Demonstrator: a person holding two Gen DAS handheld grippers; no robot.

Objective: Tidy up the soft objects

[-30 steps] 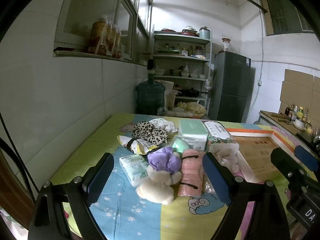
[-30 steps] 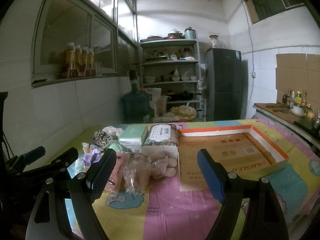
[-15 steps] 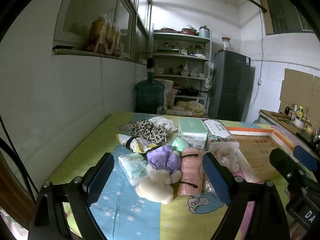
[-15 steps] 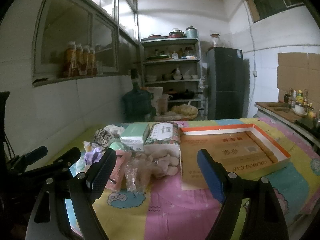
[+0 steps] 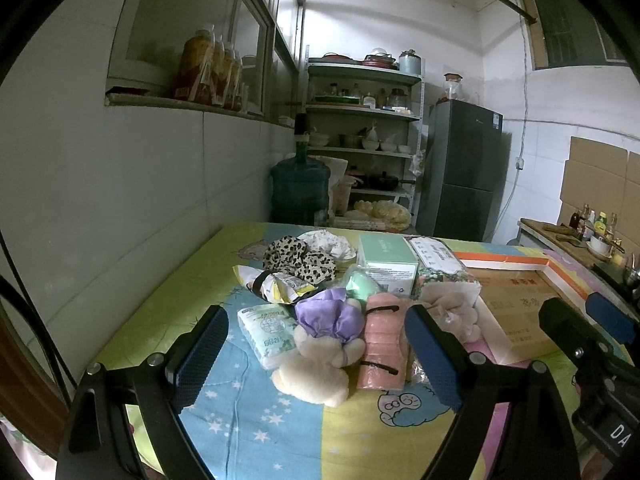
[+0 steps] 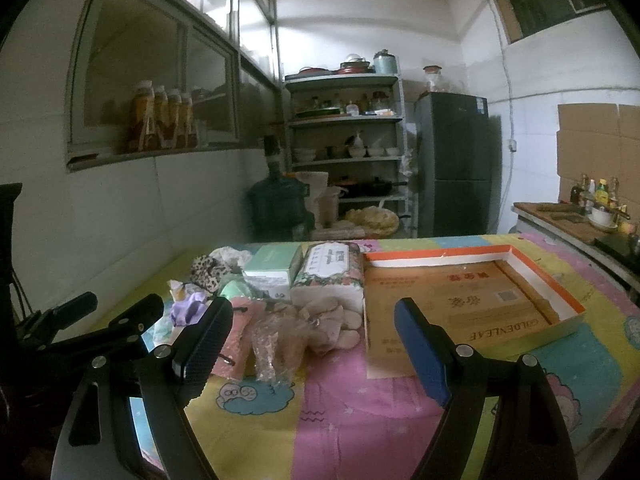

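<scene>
two grippers above a table (image 5: 168, 292) spread with a bright cartoon cloth. left gripper (image 5: 316, 354) spread wide, nothing between its blue pads (image 5: 202, 356), hanging over the near edge. right gripper (image 6: 308, 350) likewise spread wide and empty, just beside the left one.

a heap of soft things on the left half of the table, all close together, many touching:
- cream plush toy (image 5: 316, 368) nearest the left gripper, with a purple cloth bundle (image 5: 330, 316) lying on its far side
- pink rolled towel (image 5: 380, 344) bound with two black bands, touching the toy's right side
- white tissue pack (image 5: 268, 332) at the toy's left
- yellow and white packet (image 5: 272, 286) behind that
- leopard-print cloth (image 5: 298, 260) and a white cloth (image 5: 328, 242) further back
- mint-green soft piece (image 5: 360, 286) in front of a pale green box (image 5: 386, 258)
- flowered tissue pack (image 6: 330, 274) right of the box
- beige plush (image 6: 332, 322) and a crinkled clear bag (image 6: 272, 344) in front of that pack

shallow cardboard tray (image 6: 472, 254) with an orange rim on the right half, touching the flowered pack, holding none of the soft things.

behind the table: a blue water jug (image 5: 300, 192), a metal shelf (image 5: 362, 112) of dishes, a dark fridge (image 5: 466, 168).
</scene>
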